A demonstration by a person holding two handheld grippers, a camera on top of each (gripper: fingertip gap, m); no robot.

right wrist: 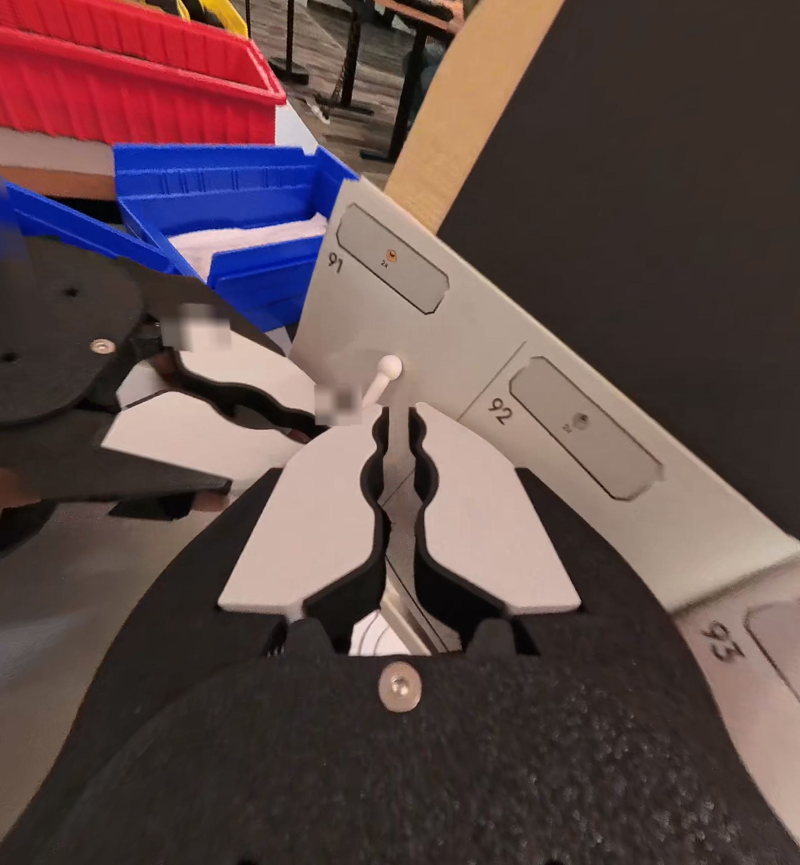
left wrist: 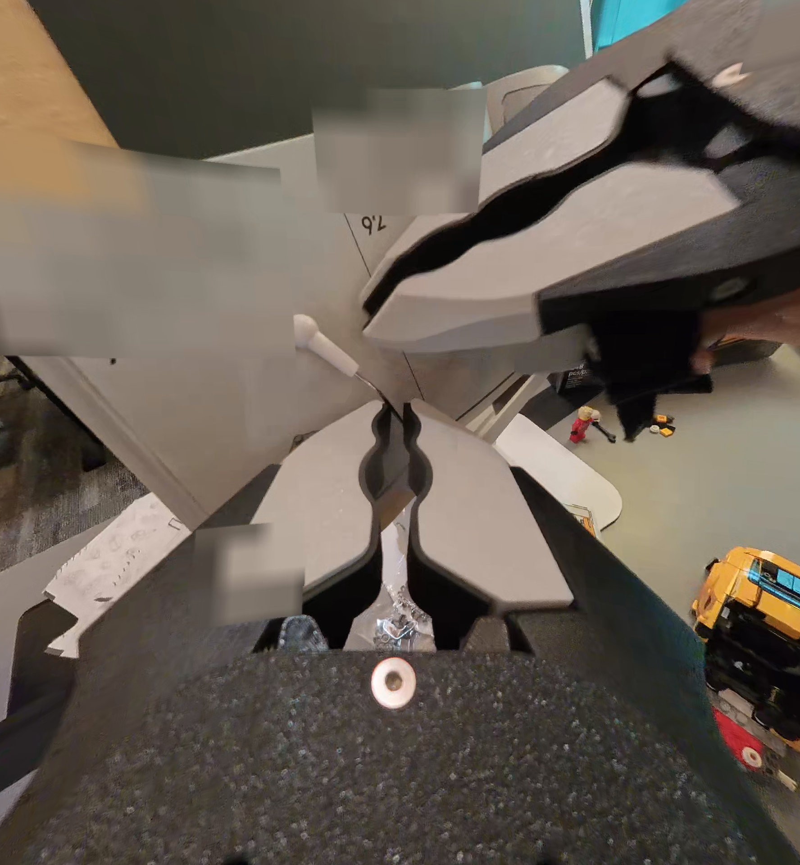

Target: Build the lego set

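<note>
Instr. booklet (right wrist: 440, 346): held up off counter (left wrist: 669, 505), both tools clamped on page edges, prob. to turn/flatten page.
L tool (left wrist: 396, 416): closed on booklet.
R tool (right wrist: 398, 416): closed on booklet.
White ball-end pin (right wrist: 386, 374): by tips; holder unclear.
Yellow lego car (left wrist: 772, 641): on counter, on its side.
Print: step nos. visible, not transcribed.

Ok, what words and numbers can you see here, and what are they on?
I can't read writing out loud, but here is where it sits.
Instruction booklet: printed numbers beside its grey boxes.
Black box: small white print, blurred.
Yellow lego car: no writing that I can see.
</note>
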